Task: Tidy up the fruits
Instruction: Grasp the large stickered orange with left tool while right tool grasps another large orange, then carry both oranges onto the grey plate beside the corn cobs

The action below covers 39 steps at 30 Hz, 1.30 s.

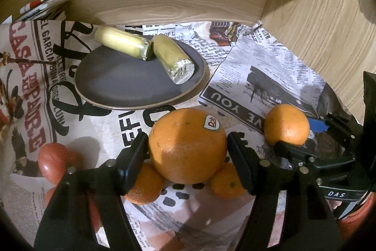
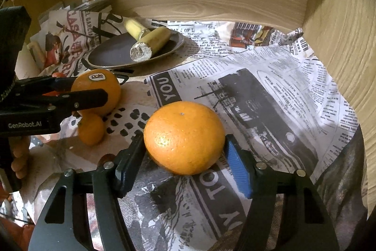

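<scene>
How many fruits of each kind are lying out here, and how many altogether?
Large oranges: 2, one with a sticker, one plain.
Small mandarins: 2.
Banana pieces on the dark plate: 2.
Total: 6.

The left tongs (image 1: pixel 188 152) are built of matte black plastic, with broad angled arms pierced by slotted cut-outs and pinned by round silver rivets at the joints; both finger pads are black and ribbed. White lettering reading "GenRobot.AI" is printed on the side of their body in the right wrist view. The right tongs (image 2: pixel 185 157) share the same black frame and silver rivets, but one finger is faced with a blue ribbed pad (image 2: pixel 238 171), and "DAS" is marked in white on their housing.
</scene>
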Available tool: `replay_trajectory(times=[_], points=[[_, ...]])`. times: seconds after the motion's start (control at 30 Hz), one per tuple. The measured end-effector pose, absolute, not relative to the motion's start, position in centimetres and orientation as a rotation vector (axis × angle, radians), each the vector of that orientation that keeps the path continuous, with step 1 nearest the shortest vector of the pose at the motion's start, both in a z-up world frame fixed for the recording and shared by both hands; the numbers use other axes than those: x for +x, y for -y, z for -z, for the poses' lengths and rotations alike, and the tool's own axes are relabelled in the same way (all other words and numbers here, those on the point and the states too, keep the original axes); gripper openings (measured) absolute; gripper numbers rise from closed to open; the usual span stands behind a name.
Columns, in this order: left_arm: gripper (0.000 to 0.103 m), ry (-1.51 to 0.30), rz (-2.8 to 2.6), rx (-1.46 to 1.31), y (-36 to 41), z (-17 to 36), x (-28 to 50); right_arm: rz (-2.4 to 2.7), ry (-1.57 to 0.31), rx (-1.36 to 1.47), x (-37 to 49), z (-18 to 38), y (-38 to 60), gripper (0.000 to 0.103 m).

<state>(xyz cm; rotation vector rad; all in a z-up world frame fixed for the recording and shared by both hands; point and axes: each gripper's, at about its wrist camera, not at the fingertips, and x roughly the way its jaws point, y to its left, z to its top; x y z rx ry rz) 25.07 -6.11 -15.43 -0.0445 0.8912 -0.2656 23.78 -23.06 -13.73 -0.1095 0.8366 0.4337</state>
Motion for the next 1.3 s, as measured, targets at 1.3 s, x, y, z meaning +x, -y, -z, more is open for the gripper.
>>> replay_trajectory(times=[1.3], points=[[0.068, -0.667, 0.102, -0.047, -3.2, 6.7, 26.3, -0.569, -0.569, -0.203, 27.7, 4.0, 14.3, 0.063]])
